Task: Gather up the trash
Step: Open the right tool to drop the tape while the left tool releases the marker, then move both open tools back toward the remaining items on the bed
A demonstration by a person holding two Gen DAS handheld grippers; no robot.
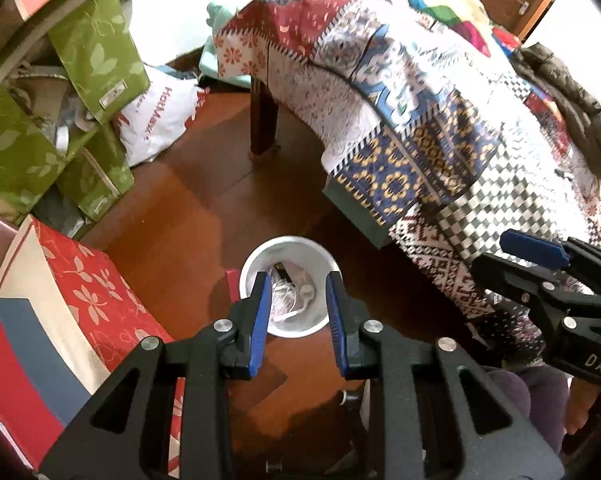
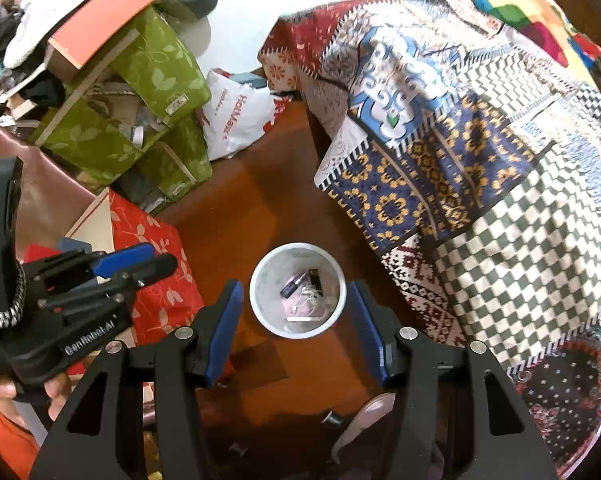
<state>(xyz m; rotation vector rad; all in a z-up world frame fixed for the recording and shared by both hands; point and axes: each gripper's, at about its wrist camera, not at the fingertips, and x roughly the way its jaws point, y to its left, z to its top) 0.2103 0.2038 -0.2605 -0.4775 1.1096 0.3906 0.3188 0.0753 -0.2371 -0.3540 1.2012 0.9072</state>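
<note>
A white waste bin [image 1: 288,240] stands on the wooden floor and holds crumpled clear plastic [image 1: 284,300] and other scraps. My left gripper [image 1: 298,284] hovers high above it, open, with nothing between its blue pads. In the right wrist view the same bin [image 2: 298,246] shows a small dark item [image 2: 290,288] and white and pink wrappers inside. My right gripper [image 2: 295,285] also hangs over the bin, open and holding nothing. Each gripper shows in the other's view: the right gripper [image 1: 504,254] at the right edge, the left gripper [image 2: 158,258] at the left, held by a hand [image 2: 56,392].
A patchwork cloth [image 1: 440,140] drapes over furniture to the right of the bin. Green leaf-print boxes [image 1: 92,52], a white plastic bag [image 1: 160,120] and a red leaf-print box [image 1: 100,296] crowd the left. A slipper [image 2: 364,420] lies on the floor nearby.
</note>
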